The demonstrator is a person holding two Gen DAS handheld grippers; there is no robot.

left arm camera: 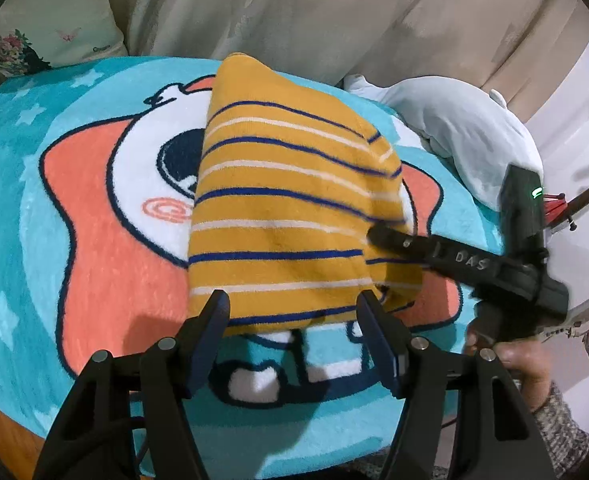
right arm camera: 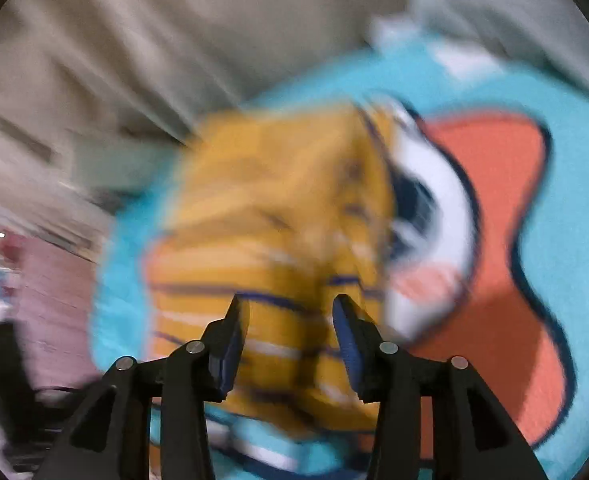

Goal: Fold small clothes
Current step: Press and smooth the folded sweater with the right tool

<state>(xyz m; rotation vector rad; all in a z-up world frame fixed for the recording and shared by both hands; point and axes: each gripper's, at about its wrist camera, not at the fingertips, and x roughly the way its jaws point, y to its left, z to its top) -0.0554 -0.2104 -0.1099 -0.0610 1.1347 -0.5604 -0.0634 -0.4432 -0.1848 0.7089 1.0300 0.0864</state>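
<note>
A yellow knit garment [left arm camera: 286,200] with navy and white stripes lies folded into a narrow shape on a turquoise cartoon mat [left arm camera: 94,260]. My left gripper [left arm camera: 293,304] hovers open at the garment's near edge, a finger on each side and nothing pinched. My right gripper [left arm camera: 382,236] reaches in from the right, its tip at the garment's right edge. The right wrist view is heavily blurred. There the right gripper [right arm camera: 290,308] stands with its jaws apart over the striped garment [right arm camera: 274,220], and no fabric is visibly pinched.
A crumpled white cloth [left arm camera: 454,132] lies at the mat's far right. Beige drapery [left arm camera: 294,8] and a floral pillow [left arm camera: 54,20] close off the back. A person's hand [left arm camera: 526,368] in a grey knit sleeve holds the right gripper. The mat [right arm camera: 574,200] ends close on the near side.
</note>
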